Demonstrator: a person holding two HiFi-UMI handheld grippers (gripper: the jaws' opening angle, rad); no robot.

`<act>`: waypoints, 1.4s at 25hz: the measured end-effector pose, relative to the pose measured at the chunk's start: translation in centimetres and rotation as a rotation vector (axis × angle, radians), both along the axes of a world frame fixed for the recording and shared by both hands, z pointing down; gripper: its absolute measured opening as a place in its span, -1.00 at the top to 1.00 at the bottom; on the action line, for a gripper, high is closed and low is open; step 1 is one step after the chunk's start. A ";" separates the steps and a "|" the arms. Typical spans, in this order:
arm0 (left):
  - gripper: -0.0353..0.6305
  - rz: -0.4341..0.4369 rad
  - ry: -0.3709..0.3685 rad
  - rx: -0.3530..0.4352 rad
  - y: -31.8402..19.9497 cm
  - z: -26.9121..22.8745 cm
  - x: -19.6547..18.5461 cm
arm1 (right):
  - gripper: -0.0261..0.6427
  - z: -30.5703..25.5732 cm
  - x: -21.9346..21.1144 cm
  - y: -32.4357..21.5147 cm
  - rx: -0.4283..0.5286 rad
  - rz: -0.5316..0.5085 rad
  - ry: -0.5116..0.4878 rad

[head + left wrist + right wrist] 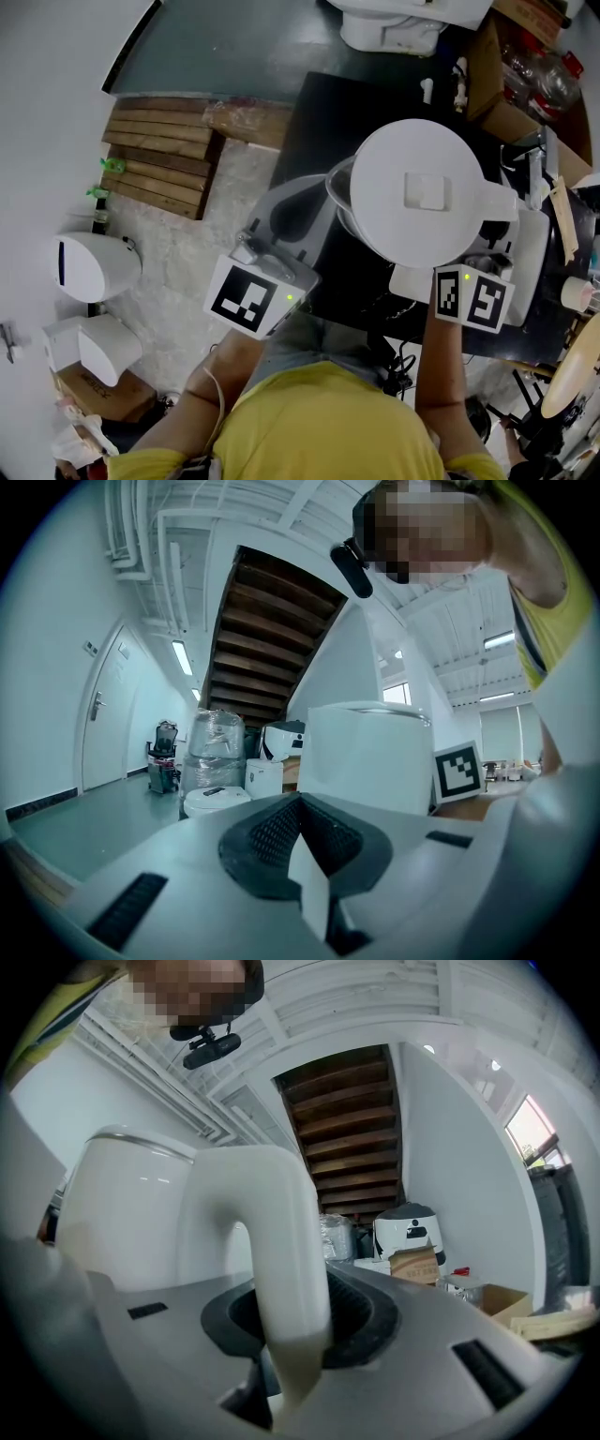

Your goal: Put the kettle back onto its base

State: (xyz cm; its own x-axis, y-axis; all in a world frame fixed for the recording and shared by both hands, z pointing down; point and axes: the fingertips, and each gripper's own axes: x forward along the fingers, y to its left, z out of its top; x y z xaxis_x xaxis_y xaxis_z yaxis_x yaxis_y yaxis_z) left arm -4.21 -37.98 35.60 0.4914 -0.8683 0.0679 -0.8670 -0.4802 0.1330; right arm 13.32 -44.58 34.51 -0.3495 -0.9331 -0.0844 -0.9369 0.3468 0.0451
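Head view. The kettle (pixel 422 192) is white, lid shut, upright, in the air over the black table (pixel 323 112), directly ahead of my right gripper (pixel 469 279) and ahead and to the right of my left gripper (pixel 298 211). A pale curved rim (pixel 336 192) peeks out from under the kettle on the side nearest my left jaws. It may be the base, but I cannot tell.

Left gripper view. My jaws are drawn in narrow, pads nearly meeting, with a thin white sliver (pixel 314 888) pinched in the gap. I cannot tell what it is. The kettle's body stands just beyond the tips, slightly right, apart from the pads.

Right gripper view. My jaws are part-way closed around the handle (pixel 281 1269), which runs down between the pads. The body sits just left of the jaws.

Handling, my judgement. The shell is stiff, smooth plastic, likely slick under the pads. I can't judge weight, since the contents are hidden. Carried by the handle alone, it will want to swing. I'd grip well up the loop, keep it upright, and steady the wall with my left jaws only if it sways while centring over the base.
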 end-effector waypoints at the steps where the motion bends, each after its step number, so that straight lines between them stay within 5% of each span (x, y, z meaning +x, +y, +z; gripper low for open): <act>1: 0.89 -0.003 -0.001 -0.002 -0.1 0.1 -0.1 | 0.61 0.2 -0.1 -0.1 -0.002 -0.001 0.003; 27: 0.89 -0.044 0.005 -0.050 -0.5 2.9 -1.0 | 0.61 3.0 -0.8 -0.8 -0.088 0.001 0.017; 35: 0.89 -0.080 -0.016 -0.040 -0.3 2.4 -1.1 | 0.41 2.6 0.0 0.3 -0.114 0.090 0.031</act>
